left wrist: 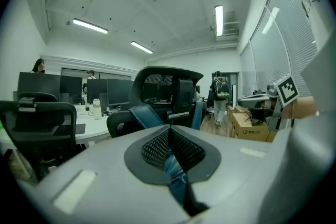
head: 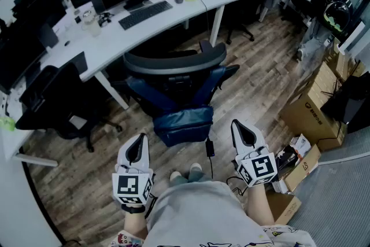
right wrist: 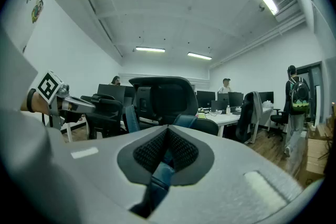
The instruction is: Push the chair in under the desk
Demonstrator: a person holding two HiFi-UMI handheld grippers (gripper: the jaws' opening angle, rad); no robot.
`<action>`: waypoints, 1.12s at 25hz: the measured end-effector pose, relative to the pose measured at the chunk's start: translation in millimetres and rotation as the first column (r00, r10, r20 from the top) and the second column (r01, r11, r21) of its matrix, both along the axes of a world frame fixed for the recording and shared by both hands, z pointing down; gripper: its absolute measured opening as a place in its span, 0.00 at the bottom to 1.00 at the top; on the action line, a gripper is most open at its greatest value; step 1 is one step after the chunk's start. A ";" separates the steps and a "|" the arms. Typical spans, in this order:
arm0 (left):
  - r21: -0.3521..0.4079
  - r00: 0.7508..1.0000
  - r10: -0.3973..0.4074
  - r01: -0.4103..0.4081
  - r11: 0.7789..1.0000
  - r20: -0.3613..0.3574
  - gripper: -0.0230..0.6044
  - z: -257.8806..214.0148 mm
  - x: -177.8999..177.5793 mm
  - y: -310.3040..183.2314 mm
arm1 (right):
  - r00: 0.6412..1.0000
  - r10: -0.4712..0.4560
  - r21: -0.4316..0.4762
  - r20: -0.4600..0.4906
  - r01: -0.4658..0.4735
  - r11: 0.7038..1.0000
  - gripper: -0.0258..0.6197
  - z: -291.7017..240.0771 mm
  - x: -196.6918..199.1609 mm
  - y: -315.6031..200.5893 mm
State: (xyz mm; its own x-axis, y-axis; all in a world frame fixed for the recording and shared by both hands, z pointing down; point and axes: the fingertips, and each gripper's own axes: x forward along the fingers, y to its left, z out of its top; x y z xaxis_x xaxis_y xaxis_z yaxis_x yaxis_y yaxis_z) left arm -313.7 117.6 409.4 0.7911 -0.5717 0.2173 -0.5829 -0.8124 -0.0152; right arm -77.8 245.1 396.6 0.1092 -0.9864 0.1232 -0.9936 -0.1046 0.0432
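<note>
A black office chair with blue frame parts stands out from the white desk, its back turned toward me. Both grippers hang in front of my body, short of the chair and not touching it. The left gripper is shut with nothing in it, and so is the right gripper. In the left gripper view the chair stands straight ahead beyond the shut left gripper. In the right gripper view the chair shows likewise beyond the shut right gripper.
A second black chair is tucked at the desk to the left. Cardboard boxes stand on the wood floor at the right. A cable with a power brick lies behind the chair. A keyboard and monitors sit on the desk.
</note>
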 end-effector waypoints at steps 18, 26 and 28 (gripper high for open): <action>0.133 0.992 0.033 -0.049 0.990 0.119 0.24 0.6 6.9 -53.7 | 0.998 -0.008 -0.041 -0.066 0.005 0.999 0.22 4.5 25.1 -30.4; 0.210 0.967 0.062 -0.116 0.971 0.249 0.34 4.9 17.6 -78.5 | 0.983 -0.094 -0.119 -0.160 0.075 0.990 0.35 8.8 34.2 -56.8; 0.228 0.958 0.059 -0.126 0.966 0.279 0.37 5.2 20.3 -85.1 | 0.977 -0.112 -0.129 -0.182 0.089 0.988 0.36 8.7 38.6 -63.2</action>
State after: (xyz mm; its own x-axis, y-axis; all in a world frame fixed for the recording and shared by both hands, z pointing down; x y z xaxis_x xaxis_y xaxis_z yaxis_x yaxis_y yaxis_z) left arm -293.4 32.5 414.6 0.7742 -0.5608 0.2934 -0.4528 -0.8147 -0.3623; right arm -39.2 181.9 405.3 0.0428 -0.9729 0.2271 -0.9716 0.0124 0.2362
